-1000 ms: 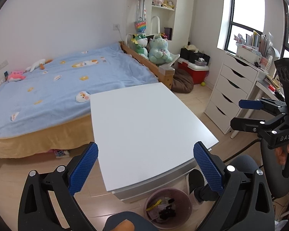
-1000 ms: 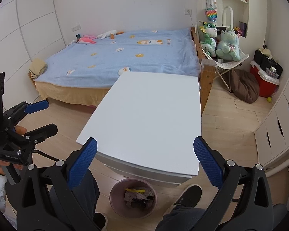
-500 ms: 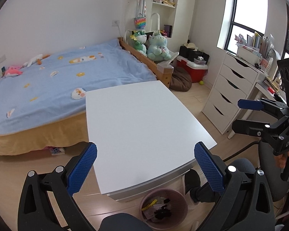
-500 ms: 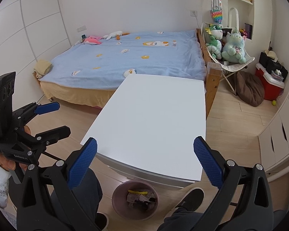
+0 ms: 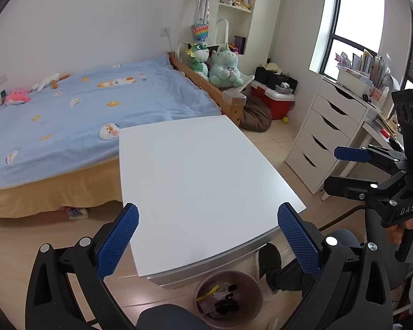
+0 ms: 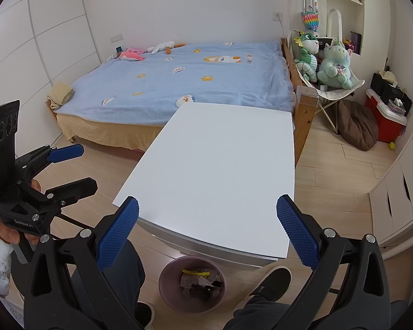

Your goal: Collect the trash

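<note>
A round pink trash bin [image 5: 228,299] [image 6: 192,284] stands on the floor under the near edge of the white table [image 5: 195,181] [image 6: 220,170]; it holds several scraps, one yellow. My left gripper [image 5: 208,240] hangs open above that near edge, nothing between its blue pads. It also shows at the left of the right wrist view, left gripper [image 6: 74,167], open. My right gripper [image 6: 206,236] is open too, empty, over the near edge, and appears at the right of the left wrist view, right gripper [image 5: 341,167]. I see no trash on the tabletop.
A bed with a blue blanket [image 5: 77,115] lies behind the table. Plush toys [image 5: 223,66] sit on a chair at its foot. A white drawer unit [image 5: 325,134], a red cooler [image 5: 272,101] and a brown beanbag [image 6: 355,126] stand to the right. The person's legs and shoes [image 6: 272,280] flank the bin.
Both wrist views have shifted slightly, the table and bin sliding a little in frame. Both grippers stay open and empty.
</note>
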A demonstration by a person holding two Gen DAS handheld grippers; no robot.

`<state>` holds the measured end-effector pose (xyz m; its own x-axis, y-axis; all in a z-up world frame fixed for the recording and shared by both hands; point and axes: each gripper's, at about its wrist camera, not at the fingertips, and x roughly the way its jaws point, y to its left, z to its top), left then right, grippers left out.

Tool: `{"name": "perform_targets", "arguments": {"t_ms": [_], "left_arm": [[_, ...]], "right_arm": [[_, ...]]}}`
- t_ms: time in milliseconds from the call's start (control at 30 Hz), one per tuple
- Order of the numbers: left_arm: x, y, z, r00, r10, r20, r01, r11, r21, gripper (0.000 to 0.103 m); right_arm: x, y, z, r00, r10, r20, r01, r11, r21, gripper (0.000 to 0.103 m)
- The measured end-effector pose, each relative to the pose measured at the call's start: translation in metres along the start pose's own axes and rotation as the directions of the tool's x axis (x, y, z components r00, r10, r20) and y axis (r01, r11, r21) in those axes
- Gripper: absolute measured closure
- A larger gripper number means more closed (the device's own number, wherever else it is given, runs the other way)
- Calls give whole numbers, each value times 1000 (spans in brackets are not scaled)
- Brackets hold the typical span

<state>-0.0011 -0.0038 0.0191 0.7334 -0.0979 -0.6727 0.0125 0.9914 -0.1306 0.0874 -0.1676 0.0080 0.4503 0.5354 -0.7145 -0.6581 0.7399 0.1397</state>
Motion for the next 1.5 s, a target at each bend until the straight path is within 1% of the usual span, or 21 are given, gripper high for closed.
{"name": "perform_targets", "arguments": {"t_ms": [600,767,1500], "left_arm": [[1,-1,-1,1000,1,-5,-1,1000,-3,6],[1,-3,-2,1000,-2,-9,2,1000,0,6],[2,-6,-3,1000,-3,-11,3,1000,0,6]], "right_arm": [[2,0,0,1000,-1,-3,1,1000,1,5],[6,-2,-7,1000,-5,-6,5,1000,1,5],[8,-3,-11,1000,-3,-12,3,1000,1,5]]}}
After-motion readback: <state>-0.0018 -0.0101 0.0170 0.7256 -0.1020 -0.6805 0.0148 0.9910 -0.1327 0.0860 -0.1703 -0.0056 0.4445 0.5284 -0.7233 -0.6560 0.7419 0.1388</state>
